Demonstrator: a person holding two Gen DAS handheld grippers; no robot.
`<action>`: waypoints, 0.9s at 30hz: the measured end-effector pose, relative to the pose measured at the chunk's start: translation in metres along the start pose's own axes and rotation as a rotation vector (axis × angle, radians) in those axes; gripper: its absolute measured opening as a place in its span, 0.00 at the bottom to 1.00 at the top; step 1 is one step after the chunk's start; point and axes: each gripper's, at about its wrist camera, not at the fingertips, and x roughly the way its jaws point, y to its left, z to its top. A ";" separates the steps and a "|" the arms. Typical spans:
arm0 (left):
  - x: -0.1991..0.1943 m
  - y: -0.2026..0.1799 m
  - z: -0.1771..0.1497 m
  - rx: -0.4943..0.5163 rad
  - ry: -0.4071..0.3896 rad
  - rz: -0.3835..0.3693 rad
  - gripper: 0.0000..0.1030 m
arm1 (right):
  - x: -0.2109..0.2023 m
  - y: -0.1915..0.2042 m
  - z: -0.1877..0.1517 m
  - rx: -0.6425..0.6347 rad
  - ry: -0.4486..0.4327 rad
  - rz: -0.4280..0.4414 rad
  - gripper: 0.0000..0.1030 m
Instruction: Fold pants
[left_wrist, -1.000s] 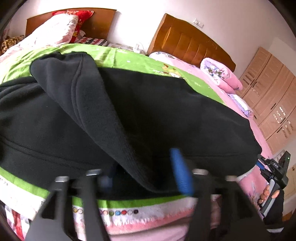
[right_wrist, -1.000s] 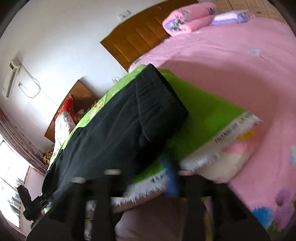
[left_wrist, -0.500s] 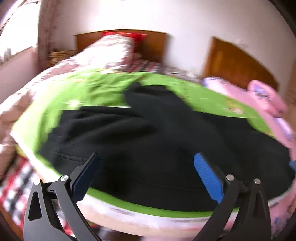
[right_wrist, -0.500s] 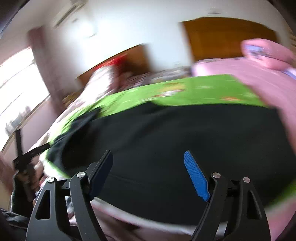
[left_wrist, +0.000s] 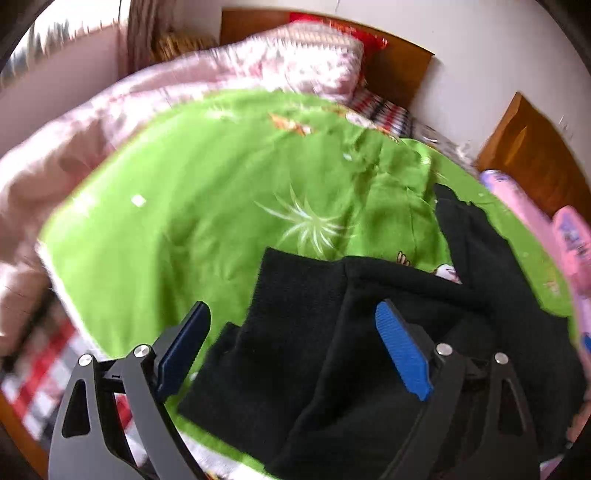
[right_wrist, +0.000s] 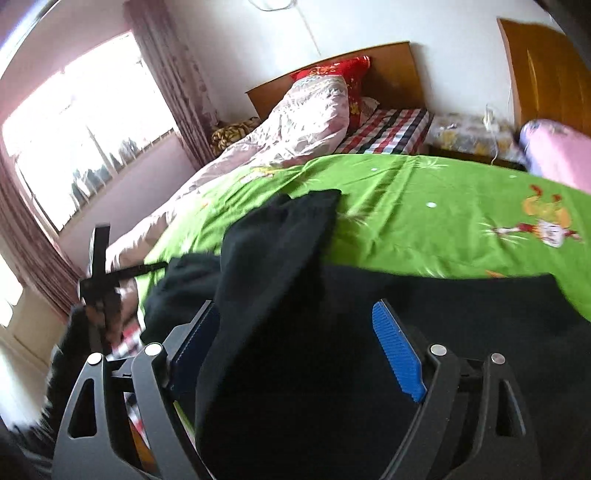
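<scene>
Black pants (right_wrist: 369, 332) lie on the green bedspread (left_wrist: 221, 192), one fold roughly laid, further folds pending; left tongs (left_wrist: 291, 347) closing, right tongs (right_wrist: 295, 347) opening, neither gripping cloth.

Ahead of you the green sheet (left_wrist: 207, 206) lies flat and bare, open for a pass. The black pants (left_wrist: 369, 350) heap up along its near edge. A bundled pink quilt (right_wrist: 295, 125) and wooden headboard (right_wrist: 388, 70) block the far end.
</scene>
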 end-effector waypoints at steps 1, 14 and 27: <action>0.005 0.001 0.000 0.009 0.026 -0.007 0.88 | 0.010 -0.001 0.005 0.009 0.014 0.012 0.80; 0.041 -0.011 0.013 0.134 0.004 0.012 0.72 | 0.081 -0.030 0.054 0.184 0.053 0.038 0.80; 0.013 -0.047 0.035 0.353 -0.094 0.237 0.11 | 0.128 -0.041 0.062 0.230 0.165 0.057 0.80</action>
